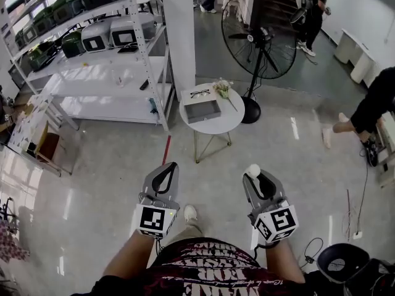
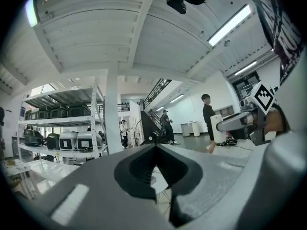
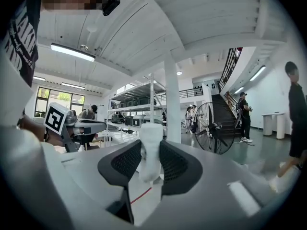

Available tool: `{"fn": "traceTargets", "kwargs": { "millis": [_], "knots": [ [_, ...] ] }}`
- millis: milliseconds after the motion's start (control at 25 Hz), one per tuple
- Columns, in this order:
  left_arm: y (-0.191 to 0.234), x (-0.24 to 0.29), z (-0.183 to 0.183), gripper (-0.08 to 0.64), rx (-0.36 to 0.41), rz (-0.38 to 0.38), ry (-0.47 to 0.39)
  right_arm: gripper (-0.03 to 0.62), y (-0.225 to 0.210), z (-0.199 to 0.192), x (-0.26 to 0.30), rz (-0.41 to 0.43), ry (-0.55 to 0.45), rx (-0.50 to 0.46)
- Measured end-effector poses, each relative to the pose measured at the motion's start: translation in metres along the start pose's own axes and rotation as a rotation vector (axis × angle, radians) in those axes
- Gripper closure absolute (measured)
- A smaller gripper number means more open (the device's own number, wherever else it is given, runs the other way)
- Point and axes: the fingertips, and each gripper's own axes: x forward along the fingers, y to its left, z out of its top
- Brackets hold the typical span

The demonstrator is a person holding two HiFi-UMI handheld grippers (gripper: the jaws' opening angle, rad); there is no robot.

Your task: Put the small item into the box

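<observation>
Item first: the small item [image 3: 150,150] is a white, upright piece clamped between the two jaws of your right gripper [image 3: 150,163]. Its top pokes out above the dark ribbed pads [image 3: 125,161]. In the head view the small item [image 1: 253,170] shows as a pale knob at the very tip of your right gripper [image 1: 255,177], held out in front of you above the floor.

Your left gripper [image 1: 167,166] hangs at 9 o'clock from the right one, a clear gap between the two. Its jaws are closed together with nothing between them; the left gripper view shows the tips of the left gripper [image 2: 155,148] meeting in a point.

The box [image 1: 202,111] is a shallow grey tray, open at the top. It lies at 11 o'clock from the small item and well apart from it, on a small round white counter [image 1: 232,124] with thin legs. On the same counter a pair of glasses [image 1: 199,93] lies just beyond the box at 12 o'clock, and a small sprig of flowers [image 1: 222,89] lies at 1 o'clock from it.

A large standing fan [image 1: 259,39] stands at 2 o'clock from the counter, and white shelving [image 1: 105,73] loaded with grey and green machines stands at 9 o'clock. Your shoe [image 1: 191,213] shows between the two grippers.
</observation>
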Motion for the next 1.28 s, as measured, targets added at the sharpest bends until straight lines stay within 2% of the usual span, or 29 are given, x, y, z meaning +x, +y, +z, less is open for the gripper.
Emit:
{"fn": "traceTargets", "kwargs": {
  "millis": [320, 640, 960, 1280],
  "knots": [
    [0.029, 0.051, -0.008, 0.56, -0.001, -0.01, 0.026, 0.442, -0.019, 0.011, 0.053, 0.015, 0.0, -0.017],
    [0.055, 0.1, -0.018, 0.56, -0.026, -0.025, 0.036, 0.442, -0.044, 0.011, 0.097, -0.001, 0.022, -0.016],
    [0.076, 0.142, -0.02, 0.56, -0.035, -0.059, 0.051, 0.442, -0.061, 0.028, 0.135, -0.024, 0.012, -0.021],
    [0.114, 0.179, -0.02, 0.56, -0.038, -0.073, 0.04, 0.442, -0.064, 0.037, 0.188, -0.019, 0.02, -0.022]
  ]
}}
